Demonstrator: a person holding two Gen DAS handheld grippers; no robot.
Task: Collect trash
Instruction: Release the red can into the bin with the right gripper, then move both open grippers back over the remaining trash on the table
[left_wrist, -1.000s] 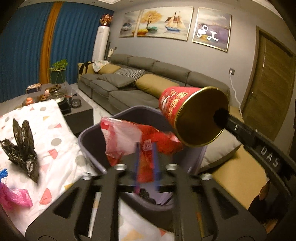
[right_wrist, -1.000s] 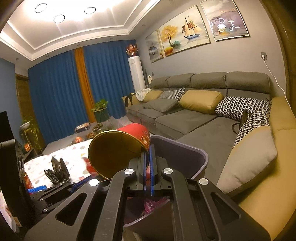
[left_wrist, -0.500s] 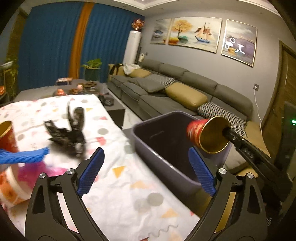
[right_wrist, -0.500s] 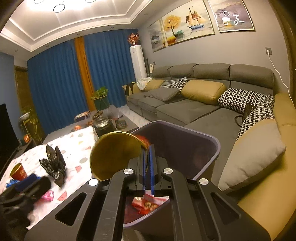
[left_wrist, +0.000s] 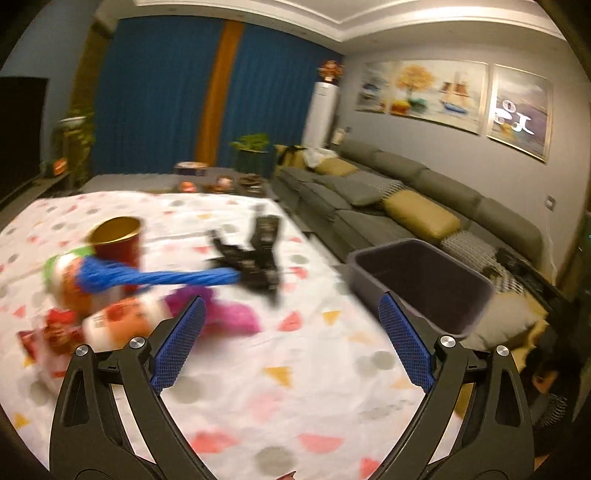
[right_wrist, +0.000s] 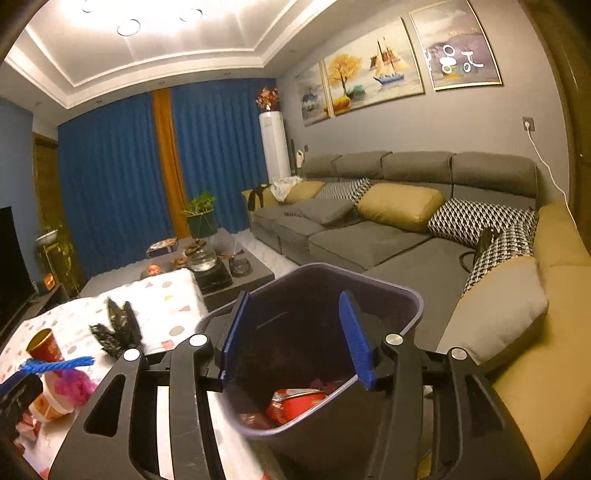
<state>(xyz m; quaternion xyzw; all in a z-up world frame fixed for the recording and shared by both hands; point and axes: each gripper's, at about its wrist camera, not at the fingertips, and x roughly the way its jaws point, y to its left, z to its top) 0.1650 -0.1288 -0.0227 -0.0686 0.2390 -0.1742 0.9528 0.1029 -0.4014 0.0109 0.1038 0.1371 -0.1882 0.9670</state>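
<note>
Gone from the right gripper (right_wrist: 295, 334) is the red cup it pinched half a second ago; its blue-padded jaws now stand spread with nothing between them, poised over the open purple bin (right_wrist: 413, 295). That red cup (right_wrist: 295, 404) lies on its side at the bottom of the bin among red wrappers, gold mouth turned toward the camera and its long axis roughly level. The left gripper (left_wrist: 291, 345) has swung away from the bin toward the table, jaws also wide apart and empty.

A white cloth with coloured dots and triangles (left_wrist: 258, 376) covers the table, and the bin sits just off its right edge, next to a long grey sofa (right_wrist: 369, 236) with mustard and checked cushions. Blue curtains (right_wrist: 110, 177) with an orange strip hang behind, and paintings (right_wrist: 369, 70) line the grey wall.

The left wrist view, blurred by motion, shows the remaining litter up close: a second red cup (left_wrist: 118, 240) standing upright with its gold mouth up, a blue rope (left_wrist: 159, 277) stretched left to right, a crumpled black bag (left_wrist: 255, 258), a pink bag (left_wrist: 232, 314) and an orange-and-white noodle cup (left_wrist: 118, 321) on its side. Only the right wrist view looks down into the bin and reveals its contents.
</note>
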